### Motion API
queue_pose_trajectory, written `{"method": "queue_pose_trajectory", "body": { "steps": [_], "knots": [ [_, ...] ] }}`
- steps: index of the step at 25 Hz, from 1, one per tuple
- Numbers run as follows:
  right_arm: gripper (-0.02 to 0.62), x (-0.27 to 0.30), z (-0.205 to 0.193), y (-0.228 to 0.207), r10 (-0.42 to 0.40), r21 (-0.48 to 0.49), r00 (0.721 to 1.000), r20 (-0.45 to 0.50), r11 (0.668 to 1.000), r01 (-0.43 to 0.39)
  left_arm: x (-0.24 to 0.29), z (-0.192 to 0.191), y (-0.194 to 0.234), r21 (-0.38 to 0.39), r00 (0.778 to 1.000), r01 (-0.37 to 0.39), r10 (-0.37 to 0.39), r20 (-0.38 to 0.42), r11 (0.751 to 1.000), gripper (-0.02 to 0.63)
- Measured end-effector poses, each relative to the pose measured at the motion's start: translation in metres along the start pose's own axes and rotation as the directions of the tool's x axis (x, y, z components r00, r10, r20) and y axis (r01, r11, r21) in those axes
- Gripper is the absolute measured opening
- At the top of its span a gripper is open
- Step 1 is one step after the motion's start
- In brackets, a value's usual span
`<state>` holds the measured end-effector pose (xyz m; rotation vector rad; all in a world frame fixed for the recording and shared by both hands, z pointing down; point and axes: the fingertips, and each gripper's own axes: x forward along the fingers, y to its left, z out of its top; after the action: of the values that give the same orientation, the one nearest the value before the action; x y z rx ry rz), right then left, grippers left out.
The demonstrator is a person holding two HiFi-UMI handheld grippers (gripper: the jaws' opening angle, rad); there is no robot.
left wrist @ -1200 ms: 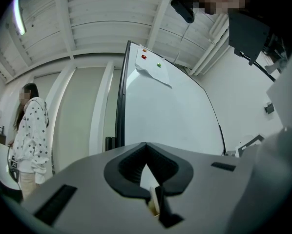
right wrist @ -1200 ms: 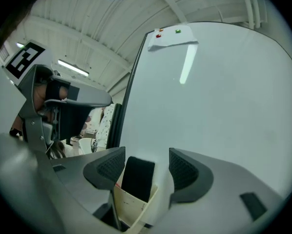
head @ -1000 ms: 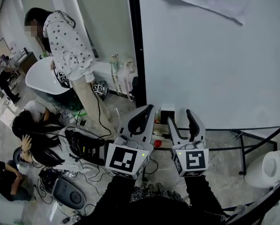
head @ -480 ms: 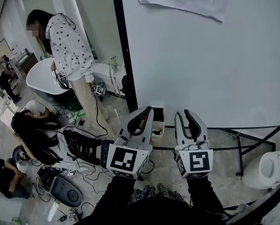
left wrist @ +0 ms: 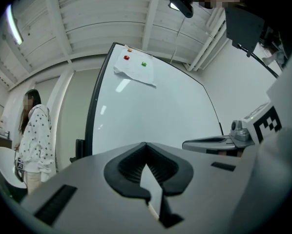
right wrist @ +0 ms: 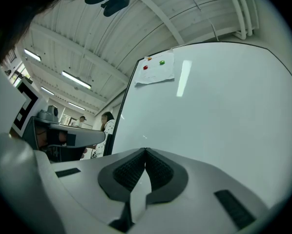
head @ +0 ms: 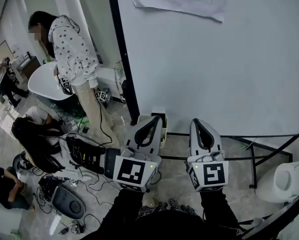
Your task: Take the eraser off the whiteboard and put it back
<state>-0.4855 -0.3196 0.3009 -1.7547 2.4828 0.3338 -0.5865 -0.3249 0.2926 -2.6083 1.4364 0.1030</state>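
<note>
Left gripper (head: 157, 119) closed, empty, facing whiteboard (head: 214, 74)

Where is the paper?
In the head view, the paper hangs at the top of the whiteboard, near its left edge.

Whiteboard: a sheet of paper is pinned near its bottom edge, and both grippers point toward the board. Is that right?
Not quite. The sheet of paper is pinned near the top of the whiteboard, not its bottom edge, as the left gripper view shows. The left gripper and right gripper do point toward the board.
</note>
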Motion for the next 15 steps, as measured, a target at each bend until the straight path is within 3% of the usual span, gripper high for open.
{"method": "queue_pose_trajectory", "body": {
  "steps": [15],
  "knots": [
    [0.009,-0.01,0.015,-0.022,0.023,0.044,1.0,0.006,0.999,-0.023,0.005,0.001,-0.018,0.007,1.0,-0.025,0.026,-0.005,1.0,0.006]
  ]
}}
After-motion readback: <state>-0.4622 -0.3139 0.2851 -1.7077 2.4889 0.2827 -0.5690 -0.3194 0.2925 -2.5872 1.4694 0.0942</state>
